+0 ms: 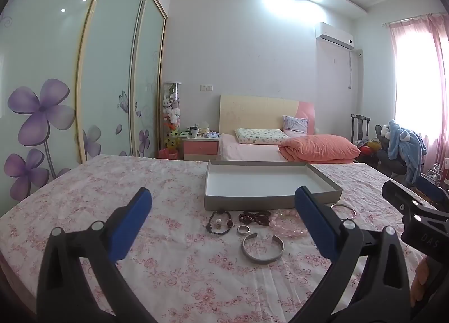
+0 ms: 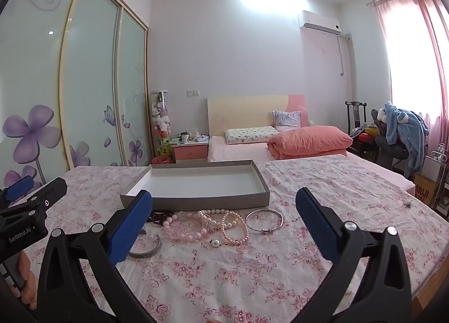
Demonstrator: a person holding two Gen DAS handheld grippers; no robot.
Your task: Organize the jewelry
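Below both wide-open, empty grippers, left gripper [image 1: 221, 224] and right gripper [image 2: 224, 224]: I expect pearl strands [image 2: 224, 224] tangling when lifted toward tray [image 2: 196, 201].

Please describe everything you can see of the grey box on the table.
The grey box is a shallow, rectangular open tray, apparently of cardboard, grey outside and white inside. It has four low walls and no lid, and it looks empty. It lies flat on the floral tablecloth, behind the row of jewelry. Neither gripper touches it.
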